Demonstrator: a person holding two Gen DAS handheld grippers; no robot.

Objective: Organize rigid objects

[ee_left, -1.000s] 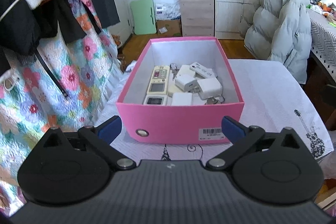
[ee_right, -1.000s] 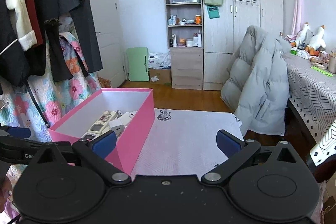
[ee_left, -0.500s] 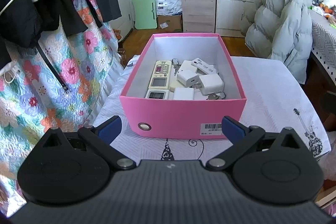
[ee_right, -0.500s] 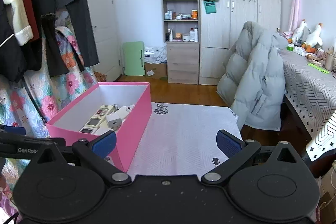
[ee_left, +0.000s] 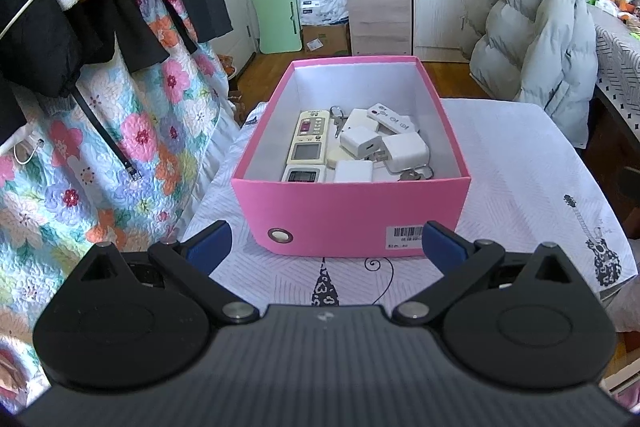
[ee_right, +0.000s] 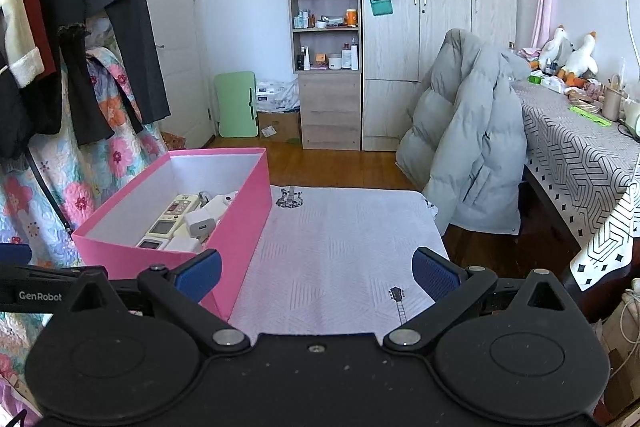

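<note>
Pink box (ee_left: 348,215) dead ahead of left tongs (ee_left: 326,243), on white-clothed worktop (ee_left: 520,163); left of right tongs (ee_right: 316,273). Holds air-conditioner remotes (ee_left: 310,141), white chargers (ee_left: 402,151), keys (ee_left: 337,115). Both tongs spread wide, gripping nothing. Compared with a second ago: left tongs lifted and backed off slightly, more of box interior in view. Cloth beside box bare of loose items. Likely sorting finished, tongs retreating.

The box (ee_left: 348,215) sits on the table's (ee_left: 520,163) left side; remotes (ee_left: 310,133) and chargers (ee_left: 404,151) lie inside it.
</note>
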